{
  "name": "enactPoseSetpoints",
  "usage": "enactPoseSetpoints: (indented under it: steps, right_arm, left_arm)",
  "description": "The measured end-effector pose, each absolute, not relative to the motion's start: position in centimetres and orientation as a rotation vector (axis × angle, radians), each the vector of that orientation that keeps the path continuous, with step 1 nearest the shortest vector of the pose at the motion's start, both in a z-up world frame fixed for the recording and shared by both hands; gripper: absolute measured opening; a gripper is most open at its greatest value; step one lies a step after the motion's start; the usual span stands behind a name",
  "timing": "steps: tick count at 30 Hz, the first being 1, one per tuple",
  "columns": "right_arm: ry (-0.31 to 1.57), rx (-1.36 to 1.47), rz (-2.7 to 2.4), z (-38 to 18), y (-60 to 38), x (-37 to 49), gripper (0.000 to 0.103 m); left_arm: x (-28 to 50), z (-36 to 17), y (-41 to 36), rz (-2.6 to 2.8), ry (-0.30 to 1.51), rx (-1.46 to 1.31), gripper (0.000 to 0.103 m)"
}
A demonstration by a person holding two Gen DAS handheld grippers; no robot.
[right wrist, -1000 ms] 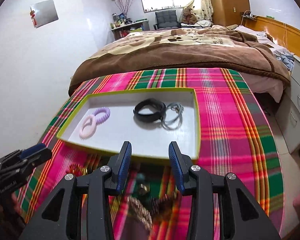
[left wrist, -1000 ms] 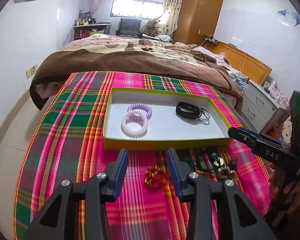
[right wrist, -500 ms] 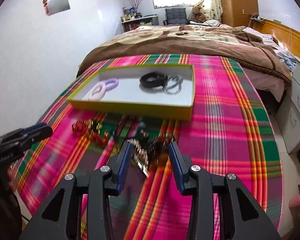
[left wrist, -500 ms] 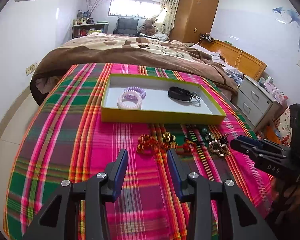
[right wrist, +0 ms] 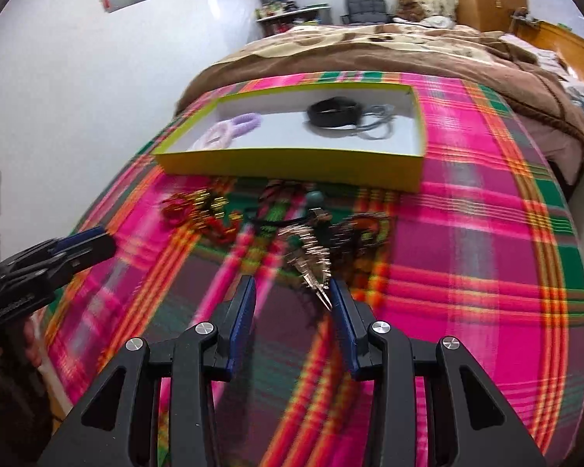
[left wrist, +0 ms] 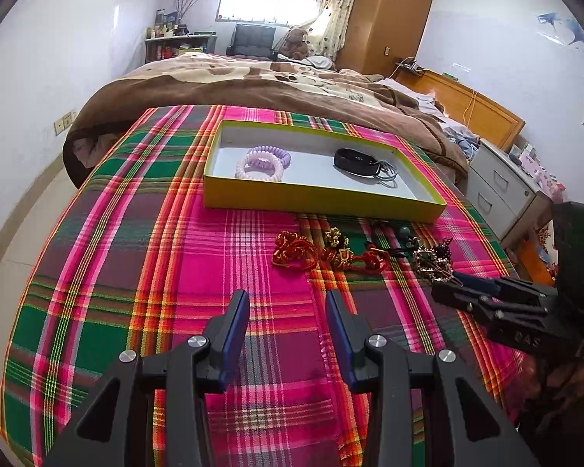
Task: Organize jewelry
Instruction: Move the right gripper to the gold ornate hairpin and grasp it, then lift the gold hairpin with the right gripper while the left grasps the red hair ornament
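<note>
1. Between my left gripper's (left wrist: 287, 325) parted fingers: nothing but plaid cloth (left wrist: 136, 272).
2. My right gripper (right wrist: 292, 303) is likewise agape, nearing a gold chain piece (right wrist: 311, 257) (blurred).
3. Tray (left wrist: 315, 200) holds four items; loose jewelry (left wrist: 331, 249) beside it remains unsorted.

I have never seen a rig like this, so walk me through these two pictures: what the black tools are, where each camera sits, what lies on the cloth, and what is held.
No robot: a person holds a two-finger tool in each hand, with a camera looking along its fingers. One picture looks past the left gripper, the other past the right gripper. Both are open and hold nothing. On the plaid cloth sits a yellow tray with two coiled hair ties, a black band and thin grey rings. In front of the tray lie loose red-and-gold ornaments and a gold chain piece.
</note>
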State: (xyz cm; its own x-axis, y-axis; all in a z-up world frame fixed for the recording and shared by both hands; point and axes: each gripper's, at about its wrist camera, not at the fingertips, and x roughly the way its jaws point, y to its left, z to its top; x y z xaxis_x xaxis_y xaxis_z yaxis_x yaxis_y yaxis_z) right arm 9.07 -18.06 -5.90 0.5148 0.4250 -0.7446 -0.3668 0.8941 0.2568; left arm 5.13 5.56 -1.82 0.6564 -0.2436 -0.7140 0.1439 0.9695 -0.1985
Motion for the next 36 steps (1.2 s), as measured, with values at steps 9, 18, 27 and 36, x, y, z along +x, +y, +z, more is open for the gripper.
enactPoseSetpoints:
  steps: [9, 18, 27, 36]
  right_arm:
    - [0.922, 0.068, 0.431, -6.0, -17.9, 10.2, 0.040]
    - [0.916, -0.043, 0.381, -6.2, -16.0, 10.8, 0.040]
    - [0.903, -0.053, 0.341, -6.2, -16.2, 10.4, 0.027]
    - [0.880, -0.007, 0.348, -5.7, -16.9, 10.0, 0.024]
  left_arm:
    - [5.3, -1.8, 5.6, -0.227, 0.828, -0.131, 0.040]
    - [6.0, -2.1, 6.1, -0.215, 0.839, -0.141, 0.040]
    - [6.5, -2.3, 6.3, -0.216, 0.844, -0.142, 0.040]
    - [8.3, -2.7, 5.7, -0.240, 0.869, -0.135, 0.040]
